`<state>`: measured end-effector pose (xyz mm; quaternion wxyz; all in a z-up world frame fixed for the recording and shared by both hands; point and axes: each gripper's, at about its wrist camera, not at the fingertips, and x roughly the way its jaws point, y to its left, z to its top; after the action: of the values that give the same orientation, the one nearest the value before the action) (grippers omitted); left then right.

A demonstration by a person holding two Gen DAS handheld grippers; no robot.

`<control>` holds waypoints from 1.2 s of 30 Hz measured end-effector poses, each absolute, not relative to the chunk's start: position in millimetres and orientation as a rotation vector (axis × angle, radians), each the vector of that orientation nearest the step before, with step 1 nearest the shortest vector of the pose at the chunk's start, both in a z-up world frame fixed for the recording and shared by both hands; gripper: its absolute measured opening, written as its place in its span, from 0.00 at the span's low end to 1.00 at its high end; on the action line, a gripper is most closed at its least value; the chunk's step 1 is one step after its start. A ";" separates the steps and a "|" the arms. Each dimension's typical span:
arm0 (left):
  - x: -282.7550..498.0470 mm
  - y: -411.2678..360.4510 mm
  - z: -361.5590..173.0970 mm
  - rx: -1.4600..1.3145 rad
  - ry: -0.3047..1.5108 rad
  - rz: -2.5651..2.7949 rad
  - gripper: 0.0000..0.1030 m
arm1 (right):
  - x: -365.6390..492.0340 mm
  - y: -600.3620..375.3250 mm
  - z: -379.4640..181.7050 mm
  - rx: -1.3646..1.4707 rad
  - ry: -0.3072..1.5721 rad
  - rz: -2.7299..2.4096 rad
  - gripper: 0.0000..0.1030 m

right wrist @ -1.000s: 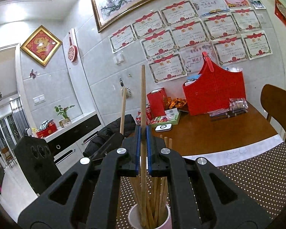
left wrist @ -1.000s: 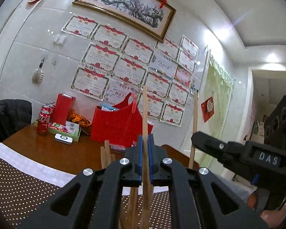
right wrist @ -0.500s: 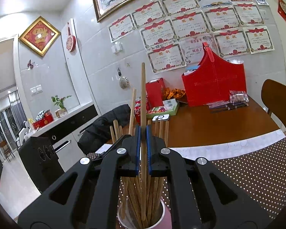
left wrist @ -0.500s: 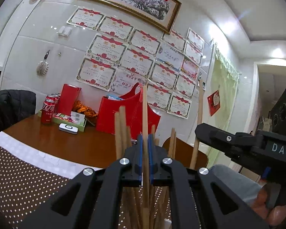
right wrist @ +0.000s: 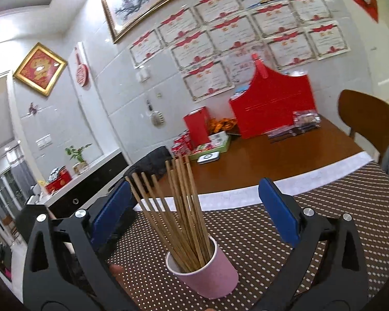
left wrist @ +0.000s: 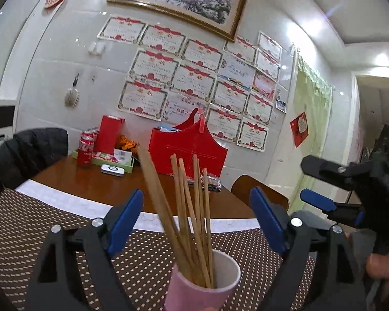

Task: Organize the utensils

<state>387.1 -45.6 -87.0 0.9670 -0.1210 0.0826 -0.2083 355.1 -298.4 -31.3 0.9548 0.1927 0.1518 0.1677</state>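
Bundled upright for tidy storage: long wooden chopsticks point(right wrist: 184, 207) in a pink paper cup point(right wrist: 207, 272), on the brown dotted placemat point(right wrist: 272, 233) just ahead of, and between the spread fingers of, the left gripper point(left wrist: 197, 220) and the right gripper point(right wrist: 194, 207), both released, holding nothing. Beyond, pushed against the wall, a red felt basket point(right wrist: 272, 108).

Bright, even indoor light comes from ceiling lamps point(left wrist: 381, 59) at upper right, which throw white glare on the glossy tiled wall point(left wrist: 51, 72). Both fisheye views bend hard at the edges — corners go black. The right wrist view is slightly smeared, the red basket point(right wrist: 272, 108) soft.
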 end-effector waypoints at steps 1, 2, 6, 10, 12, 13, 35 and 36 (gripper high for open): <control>380.6 -44.6 -83.7 -0.234 0.164 -0.428 0.82 | 351.4 -300.2 -30.4 0.389 0.308 0.329 0.94; 371.7 -43.5 -79.3 -0.217 0.158 -0.434 0.82 | 347.4 -301.8 -29.3 0.389 0.309 0.318 0.94; 342.2 -39.0 -64.6 -0.175 0.155 -0.417 0.82 | 324.6 -306.7 -22.3 0.389 0.325 0.278 0.94; 303.8 -34.0 -49.4 -0.135 0.165 -0.370 0.82 | 296.6 -306.6 -14.6 0.373 0.339 0.252 0.94; 287.2 -33.5 -44.0 -0.108 0.178 -0.342 0.82 | 280.0 -303.9 -10.3 0.349 0.353 0.233 0.94; 276.9 -33.6 -41.2 -0.089 0.192 -0.319 0.83 | 270.8 -301.7 -8.4 0.335 0.360 0.227 0.94; 125.7 -24.3 -5.2 0.041 0.317 -0.037 0.83 | 97.9 -249.5 20.7 0.139 0.332 0.165 0.94; 119.8 -22.5 -2.2 0.039 0.312 -0.033 0.83 | 93.0 -247.9 21.2 0.136 0.323 0.160 0.94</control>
<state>119.8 -22.5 -2.2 0.9875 0.0194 0.1555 -0.0166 93.0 -247.9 21.2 0.9815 0.0677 0.1607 0.0796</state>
